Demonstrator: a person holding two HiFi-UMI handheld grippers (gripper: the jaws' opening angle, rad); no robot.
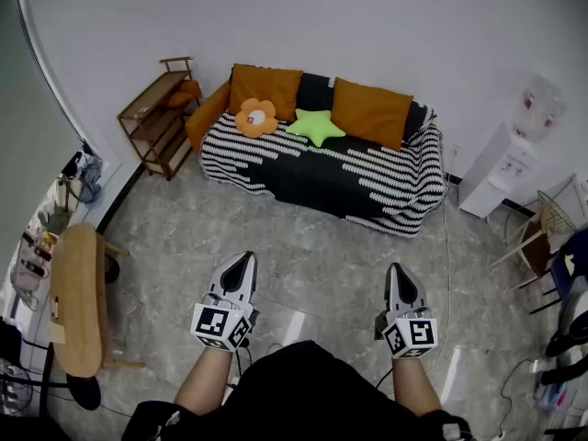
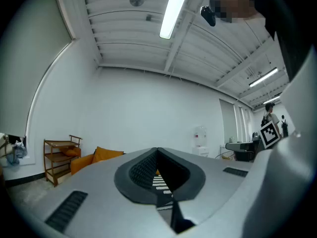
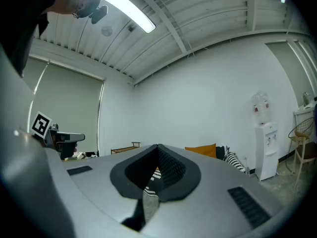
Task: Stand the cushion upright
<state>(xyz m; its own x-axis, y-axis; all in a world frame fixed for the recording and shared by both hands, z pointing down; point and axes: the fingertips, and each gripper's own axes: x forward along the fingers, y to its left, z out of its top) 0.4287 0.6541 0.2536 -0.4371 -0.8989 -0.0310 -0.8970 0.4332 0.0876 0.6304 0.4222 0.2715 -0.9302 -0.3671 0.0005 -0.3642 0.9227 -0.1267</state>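
Background sofa (image 1: pixel 367 186) holds flower cushion (image 1: pixel 256 116), star cushion (image 1: pixel 316 125); left hand-held gripper (image 1: pixel 243 261), right hand-held gripper (image 1: pixel 400 272) closed, empty.

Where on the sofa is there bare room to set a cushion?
Sofa seat is bare right of the green star cushion, in front of the right orange cushion. Left end is crowded: flower cushion beside the star.
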